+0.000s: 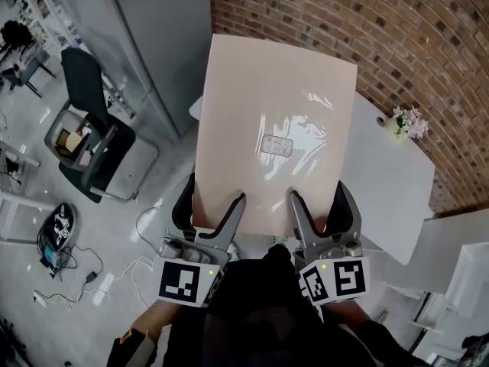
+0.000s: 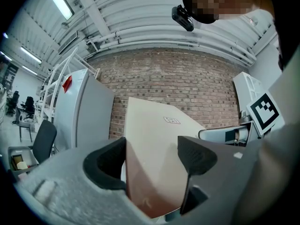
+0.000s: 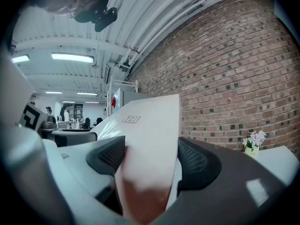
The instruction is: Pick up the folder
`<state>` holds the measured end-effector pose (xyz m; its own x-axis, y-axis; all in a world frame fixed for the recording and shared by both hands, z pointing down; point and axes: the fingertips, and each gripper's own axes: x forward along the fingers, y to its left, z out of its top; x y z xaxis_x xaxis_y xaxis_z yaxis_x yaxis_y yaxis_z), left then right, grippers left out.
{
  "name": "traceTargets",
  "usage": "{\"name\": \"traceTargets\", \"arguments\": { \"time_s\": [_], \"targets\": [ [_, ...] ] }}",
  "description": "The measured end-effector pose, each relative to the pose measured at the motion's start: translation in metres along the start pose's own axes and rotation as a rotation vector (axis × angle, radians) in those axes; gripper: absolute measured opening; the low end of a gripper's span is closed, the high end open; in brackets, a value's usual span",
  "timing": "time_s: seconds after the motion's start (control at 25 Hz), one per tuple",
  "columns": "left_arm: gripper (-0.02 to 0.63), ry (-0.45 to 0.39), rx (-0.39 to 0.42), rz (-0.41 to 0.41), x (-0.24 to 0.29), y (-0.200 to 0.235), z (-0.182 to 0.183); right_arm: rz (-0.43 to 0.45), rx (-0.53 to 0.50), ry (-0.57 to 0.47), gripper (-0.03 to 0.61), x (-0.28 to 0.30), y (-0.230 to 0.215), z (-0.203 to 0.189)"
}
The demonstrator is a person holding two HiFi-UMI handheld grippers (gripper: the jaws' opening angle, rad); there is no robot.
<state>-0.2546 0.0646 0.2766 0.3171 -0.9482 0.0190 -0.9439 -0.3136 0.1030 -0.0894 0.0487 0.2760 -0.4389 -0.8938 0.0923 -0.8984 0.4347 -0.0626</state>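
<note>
The pale pink folder (image 1: 275,128) hangs in the air over the white table (image 1: 390,182) by the brick wall (image 1: 344,21), its near edge clamped between the jaws of the left gripper (image 1: 212,205) and the right gripper (image 1: 322,205), set side by side.

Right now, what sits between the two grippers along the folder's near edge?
Nothing but the folder itself: its bare near edge runs from the left gripper to the right gripper, seen in the head view.
</note>
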Motion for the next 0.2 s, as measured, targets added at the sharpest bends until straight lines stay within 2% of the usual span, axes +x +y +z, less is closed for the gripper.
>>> {"name": "traceTargets", "arguments": {
  "time_s": [0.2],
  "targets": [
    [0.351, 0.015, -0.001, 0.004, -0.0011, 0.0049, -0.0037, -0.002, 0.003, 0.004, 0.353, 0.0026, 0.003, -0.0017]
  ]
}}
